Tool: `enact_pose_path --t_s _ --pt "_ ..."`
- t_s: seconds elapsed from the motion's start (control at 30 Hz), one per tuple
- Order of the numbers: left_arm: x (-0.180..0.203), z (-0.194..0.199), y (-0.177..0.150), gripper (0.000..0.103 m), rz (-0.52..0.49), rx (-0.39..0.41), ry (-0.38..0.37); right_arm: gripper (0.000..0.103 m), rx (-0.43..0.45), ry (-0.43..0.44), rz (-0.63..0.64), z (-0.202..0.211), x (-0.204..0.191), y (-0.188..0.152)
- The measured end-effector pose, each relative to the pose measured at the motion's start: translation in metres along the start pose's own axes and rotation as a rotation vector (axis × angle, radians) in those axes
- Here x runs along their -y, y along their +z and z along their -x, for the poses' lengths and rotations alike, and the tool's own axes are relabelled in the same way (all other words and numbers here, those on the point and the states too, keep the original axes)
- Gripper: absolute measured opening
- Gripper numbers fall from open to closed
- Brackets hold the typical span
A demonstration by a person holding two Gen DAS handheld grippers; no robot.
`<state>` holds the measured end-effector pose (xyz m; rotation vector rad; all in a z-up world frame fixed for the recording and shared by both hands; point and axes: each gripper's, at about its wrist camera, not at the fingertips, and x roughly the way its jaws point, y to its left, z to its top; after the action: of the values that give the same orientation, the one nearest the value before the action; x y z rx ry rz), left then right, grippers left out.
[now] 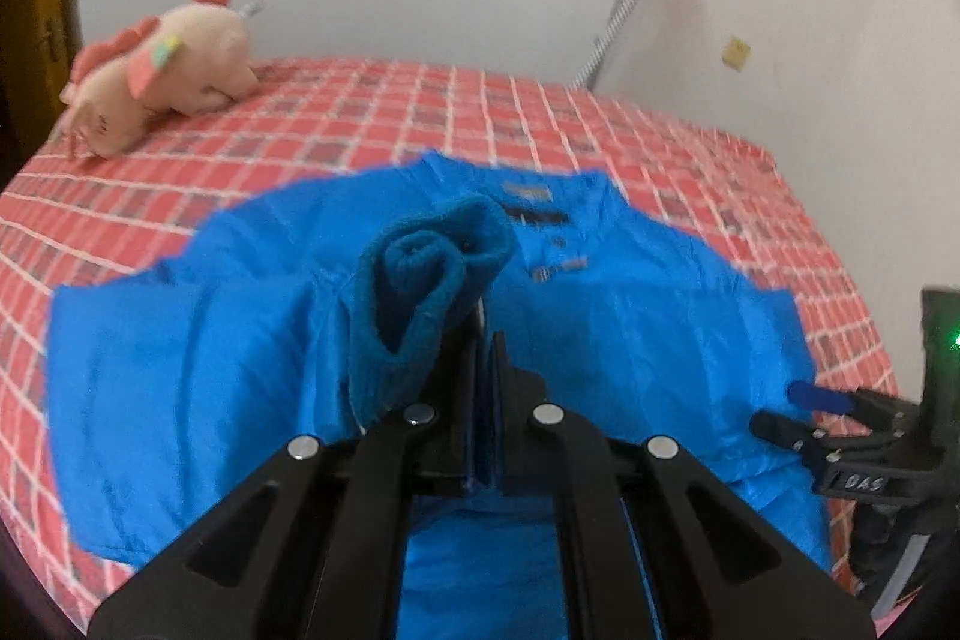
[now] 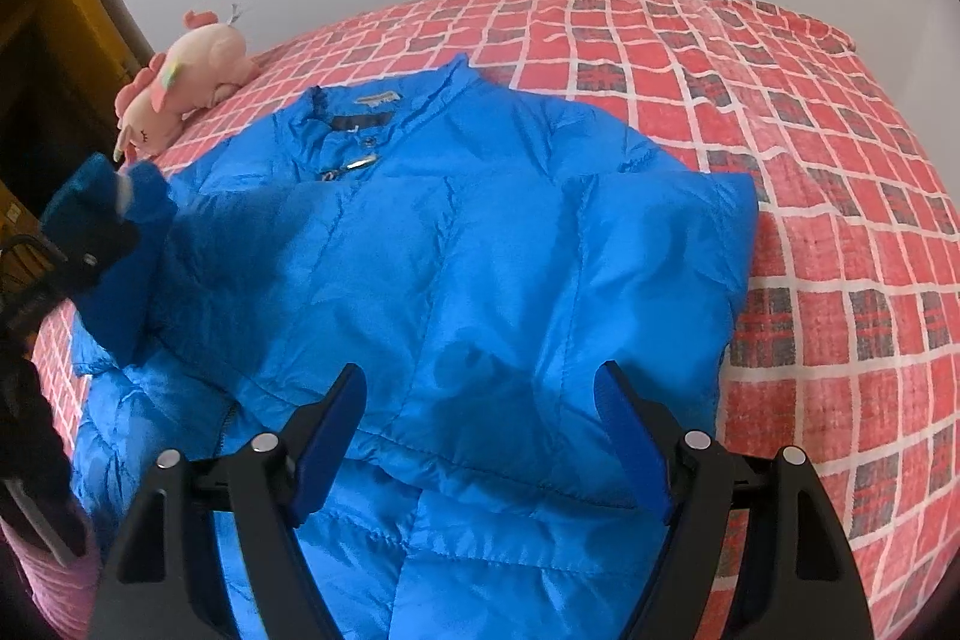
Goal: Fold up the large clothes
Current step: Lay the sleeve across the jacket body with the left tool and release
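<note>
Left wrist view: your left gripper [image 1: 480,340] is clenched on the jacket's knit cuff [image 1: 414,292], held above the blue jacket [image 2: 480,232] at frame centre on the checked bed [image 2: 840,220]. Your right gripper [image 2: 480,436] hangs released over the hem. Risk: the bunched cuff slips out, dropping the sleeve crooked. The sleeve's run beneath the cuff is hidden; the jacket's lower edge is cut off.

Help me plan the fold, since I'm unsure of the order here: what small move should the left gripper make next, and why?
Probably carry the knit cuff across and lay it on the jacket's chest. The left gripper is shut on that cuff and holds it lifted above the front, while the right sleeve already lies folded in. The right gripper hovers open, free to smooth afterwards.
</note>
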<state>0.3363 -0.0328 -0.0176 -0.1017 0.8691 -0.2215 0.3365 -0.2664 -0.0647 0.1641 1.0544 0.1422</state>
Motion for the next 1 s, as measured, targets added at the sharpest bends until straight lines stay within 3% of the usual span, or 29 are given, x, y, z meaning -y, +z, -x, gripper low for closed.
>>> enact_pose_path --t_s 0.17,0.27,0.33,0.4,0.47,0.53,0.6,0.67,0.73,0.9,1.0 --pt "-0.009 -0.026 -0.009 0.005 0.023 -0.096 -0.054 0.079 -0.024 -0.015 0.005 -0.012 0.000 -0.002" --pt "-0.014 -0.007 -0.008 0.010 0.046 -0.095 -0.126 0.079 -0.022 -0.019 0.017 -0.014 -0.002 -0.003" --pt "-0.019 0.016 -0.007 0.027 0.056 -0.069 -0.185 0.079 -0.022 -0.020 0.020 -0.015 -0.002 -0.003" --pt "-0.025 0.042 -0.004 0.038 0.050 -0.007 -0.207 0.079 -0.021 -0.024 0.023 -0.015 -0.002 -0.004" --pt "-0.039 0.061 0.000 0.039 0.052 0.055 -0.157 0.079 -0.017 -0.028 0.025 -0.014 -0.003 -0.004" --pt "-0.062 0.064 0.003 0.040 0.054 0.079 -0.018 0.079 -0.015 -0.027 0.032 -0.014 -0.006 -0.004" --pt "-0.084 0.046 0.003 0.040 0.065 0.037 0.105 0.079 -0.010 -0.020 0.041 -0.013 -0.009 -0.004" --pt "-0.110 0.013 -0.003 0.038 0.109 -0.035 0.181 0.079 -0.006 -0.009 0.046 -0.013 -0.012 -0.005" --pt "-0.124 -0.022 -0.011 0.038 0.130 -0.112 0.175 0.079 -0.005 0.018 0.057 -0.012 -0.017 -0.005" --pt "-0.125 -0.019 -0.008 0.038 0.132 -0.068 0.173 0.083 0.007 0.117 0.104 -0.001 -0.049 0.000" --pt "-0.124 -0.009 -0.004 0.038 0.143 -0.033 0.163 0.088 -0.054 0.220 0.113 -0.009 -0.078 0.012"
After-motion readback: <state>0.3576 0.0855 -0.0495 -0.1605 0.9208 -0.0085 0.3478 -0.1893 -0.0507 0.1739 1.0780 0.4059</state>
